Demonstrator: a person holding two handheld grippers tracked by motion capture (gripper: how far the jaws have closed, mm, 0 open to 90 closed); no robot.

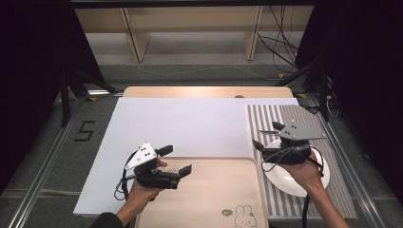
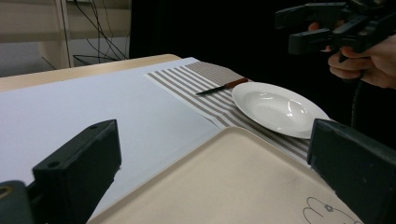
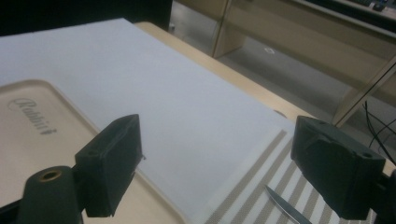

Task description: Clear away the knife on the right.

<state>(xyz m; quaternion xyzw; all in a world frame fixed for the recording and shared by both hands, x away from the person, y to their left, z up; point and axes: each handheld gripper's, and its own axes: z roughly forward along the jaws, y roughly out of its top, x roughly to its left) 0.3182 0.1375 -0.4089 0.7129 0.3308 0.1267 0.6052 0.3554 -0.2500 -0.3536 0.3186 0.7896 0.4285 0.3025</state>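
Right tongs (image 1: pixel 266 137), wide and empty, hover above the white plate (image 1: pixel 291 180); the knife (image 2: pixel 222 87) lies at the plate's 12 o'clock; left tongs (image 1: pixel 177 160) gape over the tray (image 1: pixel 223 190).

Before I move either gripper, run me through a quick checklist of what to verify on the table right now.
1. Left gripper open with nothing between its jaws: ok.
2. Right gripper open with nothing between its jaws: ok.
3. White plate lying flat on the striped mat, nothing on it: ok.
4. Knife lying on the mat beyond the plate, apart from it: ok.
5. Tray bare and flat: ok.
6. Right gripper directly above the plate: cannot tell.
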